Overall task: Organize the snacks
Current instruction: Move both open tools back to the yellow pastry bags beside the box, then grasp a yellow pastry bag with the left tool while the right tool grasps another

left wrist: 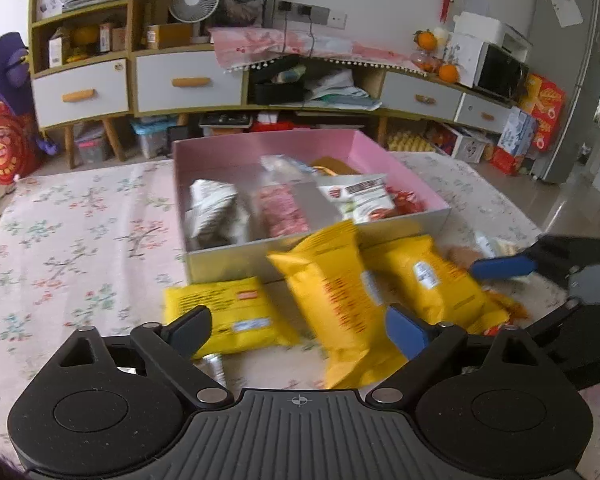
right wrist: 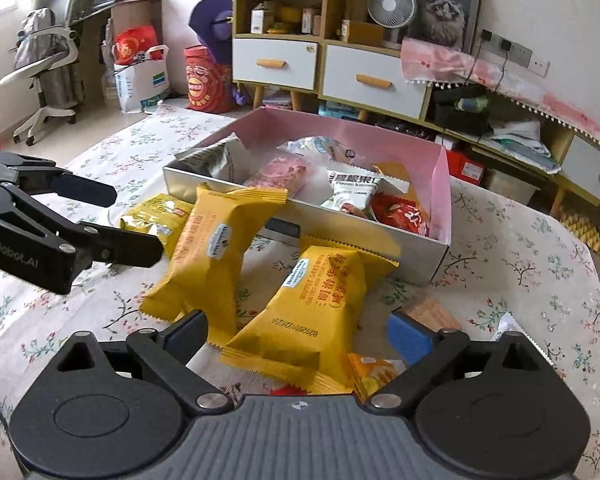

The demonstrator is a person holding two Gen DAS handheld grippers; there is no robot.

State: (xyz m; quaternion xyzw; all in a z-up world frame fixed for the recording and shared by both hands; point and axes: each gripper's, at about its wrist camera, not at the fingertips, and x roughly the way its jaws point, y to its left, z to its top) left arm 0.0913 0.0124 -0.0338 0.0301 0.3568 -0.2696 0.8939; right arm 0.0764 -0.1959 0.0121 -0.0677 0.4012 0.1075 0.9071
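Three yellow foil snack packets lie on the worktop [left wrist: 80, 220], which is covered with a floral-printed cloth, directly in front of an open rectangular cardboard box [left wrist: 236, 258] with a pink interior and silver outer walls. The flat yellow packet [left wrist: 228, 314] rests nearest the left tool [left wrist: 300, 332]. The tilted yellow packet [left wrist: 336, 296] leans with its upper end against the box's front wall. The third yellow packet [right wrist: 312, 312] lies between the fingers of the right tool [right wrist: 298, 334]. The left tool's jaws stand wide apart: the lower end of the tilted packet sits between them, and the blurred left wrist view shows no pad pressing on it. The right tool's jaws also stand wide; the pads are apart from the third packet's sides. In the right wrist view the left tool appears at the left edge, close beside the tilted packet. Inside the box lie a crumpled silver-grey bag [left wrist: 214, 210], a pink wrapped snack [left wrist: 282, 210], a white pouch with dark print [right wrist: 352, 192] and a red wrapped snack [right wrist: 404, 212]. A small orange packet [right wrist: 374, 374] lies on the cloth under the right tool. Behind the worktop stands a yellow-framed cabinet with white drawers [left wrist: 80, 92].
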